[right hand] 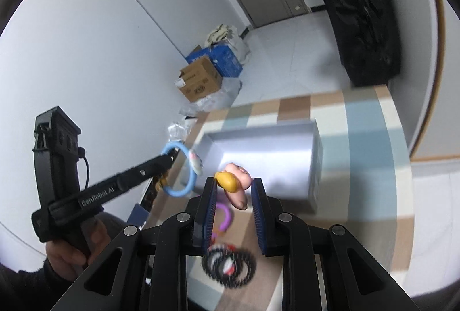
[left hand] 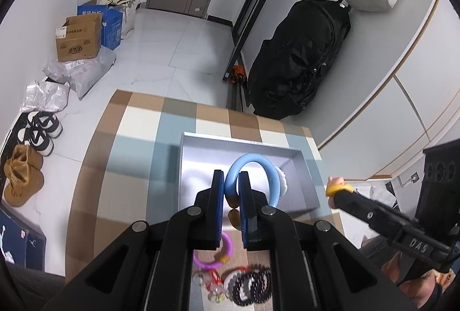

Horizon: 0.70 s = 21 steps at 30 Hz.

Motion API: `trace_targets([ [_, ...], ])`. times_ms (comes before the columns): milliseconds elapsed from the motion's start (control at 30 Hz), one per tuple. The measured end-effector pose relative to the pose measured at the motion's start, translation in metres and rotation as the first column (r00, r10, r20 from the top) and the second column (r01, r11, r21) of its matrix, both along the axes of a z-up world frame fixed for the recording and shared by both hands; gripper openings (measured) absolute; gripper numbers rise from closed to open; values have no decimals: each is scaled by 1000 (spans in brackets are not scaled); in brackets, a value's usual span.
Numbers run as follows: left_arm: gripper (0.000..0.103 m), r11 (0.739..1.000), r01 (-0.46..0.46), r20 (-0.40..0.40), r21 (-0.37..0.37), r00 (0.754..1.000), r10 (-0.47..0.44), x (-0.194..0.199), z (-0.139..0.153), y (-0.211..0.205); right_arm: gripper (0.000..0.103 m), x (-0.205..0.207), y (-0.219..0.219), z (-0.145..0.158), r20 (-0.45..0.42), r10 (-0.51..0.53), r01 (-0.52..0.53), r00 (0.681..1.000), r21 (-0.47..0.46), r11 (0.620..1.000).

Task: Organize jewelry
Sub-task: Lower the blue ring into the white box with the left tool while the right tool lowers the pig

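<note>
The counter [left hand: 135, 144] wears a checked cloth of brown, cream and pale blue. A shallow grey tray [left hand: 184, 155] lies on it. Nearer than the tray lie a purple ring [left hand: 227, 249], two black beaded bracelets [left hand: 253, 286] and a small reddish trinket [left hand: 212, 280], blurred.

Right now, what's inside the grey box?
The grey box shows only bare floor in the right wrist view. Its near part is covered by the yellow-pink piece at the right gripper. The blue ring hangs above it.
</note>
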State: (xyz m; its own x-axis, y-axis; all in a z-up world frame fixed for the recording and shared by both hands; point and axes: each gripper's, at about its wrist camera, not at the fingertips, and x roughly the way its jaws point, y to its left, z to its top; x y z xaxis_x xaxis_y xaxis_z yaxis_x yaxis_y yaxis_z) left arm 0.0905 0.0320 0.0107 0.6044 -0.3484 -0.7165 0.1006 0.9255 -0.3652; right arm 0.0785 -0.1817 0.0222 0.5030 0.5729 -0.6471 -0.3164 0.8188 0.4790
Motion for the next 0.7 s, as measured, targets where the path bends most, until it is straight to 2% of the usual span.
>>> trace_targets([
  [267,5,1000,23,-10,13,1000,-23,26,-2,-3,23,36,7,7,14,9,-9,1000,-7,1000],
  [700,5,999,40,-76,28,996,-38,49,-26,-8,23,71,12,-24,-63,3,-3,998,0,1000],
])
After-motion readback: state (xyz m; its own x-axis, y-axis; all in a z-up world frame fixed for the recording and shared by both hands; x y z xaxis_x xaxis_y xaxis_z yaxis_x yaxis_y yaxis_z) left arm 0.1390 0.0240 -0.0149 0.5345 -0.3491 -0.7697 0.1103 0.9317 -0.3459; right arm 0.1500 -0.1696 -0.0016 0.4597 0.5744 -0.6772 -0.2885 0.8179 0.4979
